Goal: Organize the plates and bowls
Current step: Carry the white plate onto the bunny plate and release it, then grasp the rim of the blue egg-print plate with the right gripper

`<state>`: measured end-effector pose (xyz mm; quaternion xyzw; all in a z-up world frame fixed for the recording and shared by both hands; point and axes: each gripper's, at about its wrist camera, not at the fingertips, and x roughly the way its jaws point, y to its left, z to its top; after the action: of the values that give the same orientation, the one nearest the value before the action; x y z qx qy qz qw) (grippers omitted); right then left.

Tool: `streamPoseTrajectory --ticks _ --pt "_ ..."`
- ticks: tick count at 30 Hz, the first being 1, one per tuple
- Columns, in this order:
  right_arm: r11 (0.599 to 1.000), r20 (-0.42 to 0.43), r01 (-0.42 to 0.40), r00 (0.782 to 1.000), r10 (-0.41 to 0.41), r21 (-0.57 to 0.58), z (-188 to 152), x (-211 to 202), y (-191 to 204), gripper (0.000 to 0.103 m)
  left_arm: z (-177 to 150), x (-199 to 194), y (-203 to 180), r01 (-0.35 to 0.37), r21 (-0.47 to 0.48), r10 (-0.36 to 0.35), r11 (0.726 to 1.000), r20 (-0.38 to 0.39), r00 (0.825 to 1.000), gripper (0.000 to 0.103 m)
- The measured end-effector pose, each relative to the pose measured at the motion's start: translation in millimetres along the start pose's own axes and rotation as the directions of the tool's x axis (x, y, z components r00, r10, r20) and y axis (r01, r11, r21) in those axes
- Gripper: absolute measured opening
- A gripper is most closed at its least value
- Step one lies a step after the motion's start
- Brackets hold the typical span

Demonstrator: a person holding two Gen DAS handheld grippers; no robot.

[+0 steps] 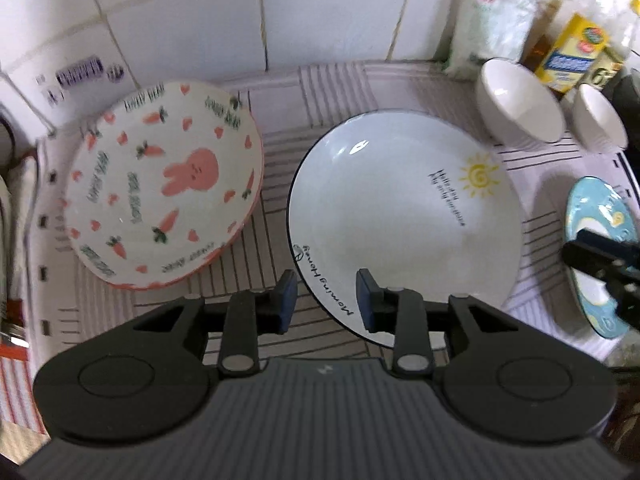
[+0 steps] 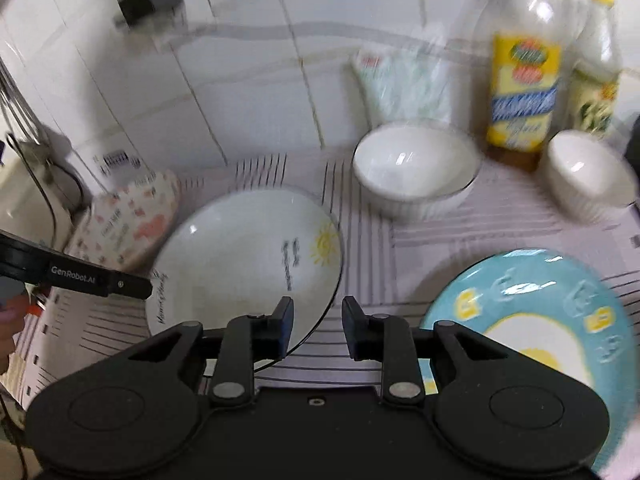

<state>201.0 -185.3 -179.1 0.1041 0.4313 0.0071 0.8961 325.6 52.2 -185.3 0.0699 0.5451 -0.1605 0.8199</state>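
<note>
A white plate with a sun drawing [image 1: 404, 216] lies on the striped mat, also in the right wrist view [image 2: 244, 264]. A pink rabbit-and-carrot plate [image 1: 164, 184] lies to its left [image 2: 128, 224]. A blue plate [image 1: 600, 256] lies to the right [image 2: 536, 316]. Two white bowls [image 1: 520, 100] [image 1: 600, 122] stand at the back [image 2: 416, 168] [image 2: 588, 176]. My left gripper [image 1: 326, 300] is open and empty, its jaws astride the sun plate's near rim. My right gripper [image 2: 316, 328] is open and empty over the mat, between the sun plate and the blue plate.
A yellow-labelled oil bottle [image 2: 520, 64], a second bottle [image 2: 596, 80] and a white packet [image 2: 404, 84] stand against the tiled wall behind the bowls. The striped mat [image 1: 272, 184] covers the counter. A cloth lies at the far left [image 1: 20, 200].
</note>
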Motion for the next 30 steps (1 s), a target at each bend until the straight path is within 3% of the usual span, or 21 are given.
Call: streamPoseTrajectory --ticks 9,16,22,30 --pt "0.996 0.190 0.091 0.978 -0.085 -0.023 -13 -107 -21 0.045 8 -61 -58 0.054 0.153 -0.066 0.987 0.074 0.995 0.039" --pt "0.982 0.245 0.190 0.952 -0.181 -0.012 -43 -162 -49 0.051 8 -79 -124 0.105 0.287 -0.131 0.952 0.072 0.989 0.039" --pt "0.980 0.240 0.194 0.951 -0.196 0.033 -69 -174 -83 0.052 -1 -79 -181 0.135 0.370 -0.167 0.919 0.056 0.984 0.039" --pt "0.984 0.164 0.165 0.971 -0.173 0.061 -97 -153 -123 0.056 -10 -63 -230 0.134 0.361 -0.144 0.923 0.002 0.990 0.041"
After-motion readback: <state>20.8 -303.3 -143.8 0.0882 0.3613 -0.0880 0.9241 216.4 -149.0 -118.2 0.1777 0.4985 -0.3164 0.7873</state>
